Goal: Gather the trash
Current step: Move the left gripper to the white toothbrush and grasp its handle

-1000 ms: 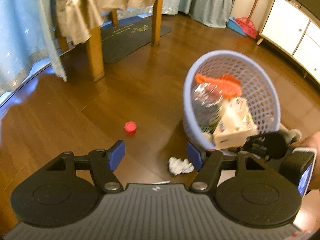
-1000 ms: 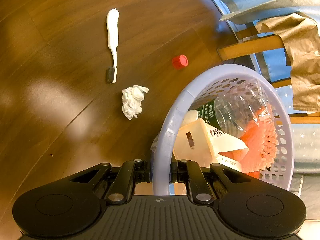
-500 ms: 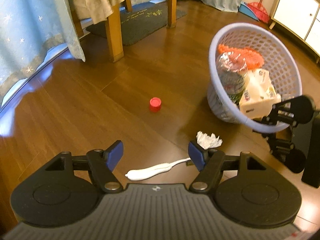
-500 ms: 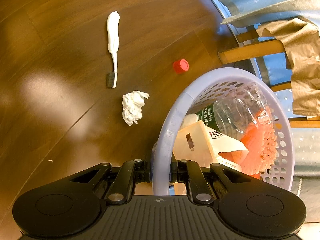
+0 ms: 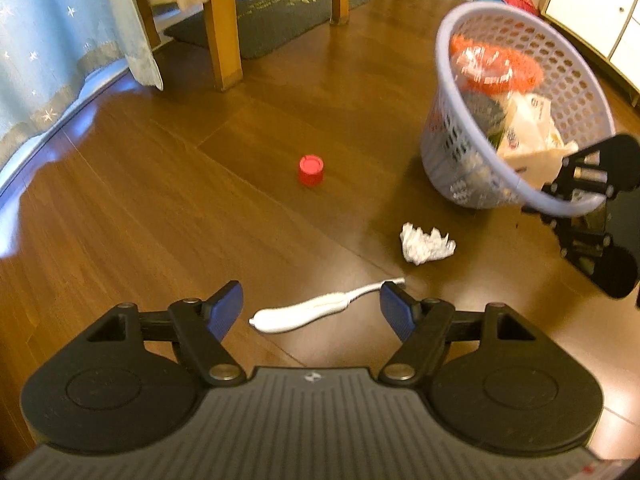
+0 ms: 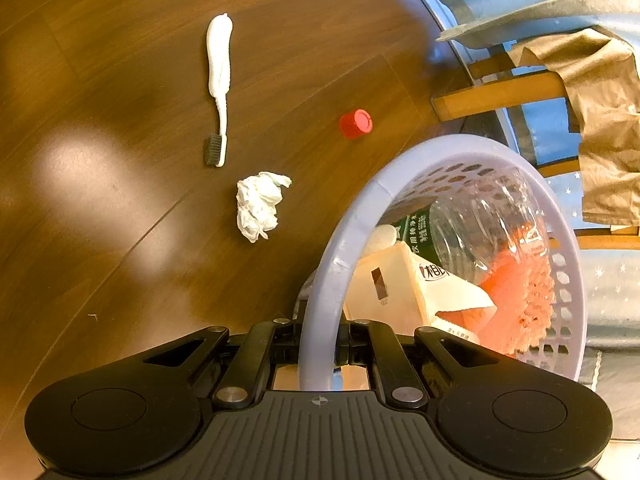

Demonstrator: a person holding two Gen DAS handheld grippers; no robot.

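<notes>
While the right gripper [image 6: 318, 350] clamps the basket [image 6: 332, 276] rim, the left gripper [image 5: 311, 312] hangs wide open over the floor [image 5: 120, 220].
The tilted basket holds a clear bottle [image 6: 480, 224], a carton [image 6: 396, 284] and orange netting [image 6: 520, 292]. On the floor near it lie a toothbrush [image 5: 316, 312], seen between the left fingers, a crumpled tissue [image 5: 426, 244] just beside the brush head, and a red cap [image 5: 311, 169] farther out.

A glossy brown wood floor [image 5: 168, 184] reflecting soft light, with wooden table legs [image 5: 222, 36] on a dark mat [image 5: 276, 20], a tan cloth [image 6: 604, 120] draped above, pale blue starred curtains [image 5: 52, 48] at left, and a white cabinet [image 5: 592, 4] at far right.
</notes>
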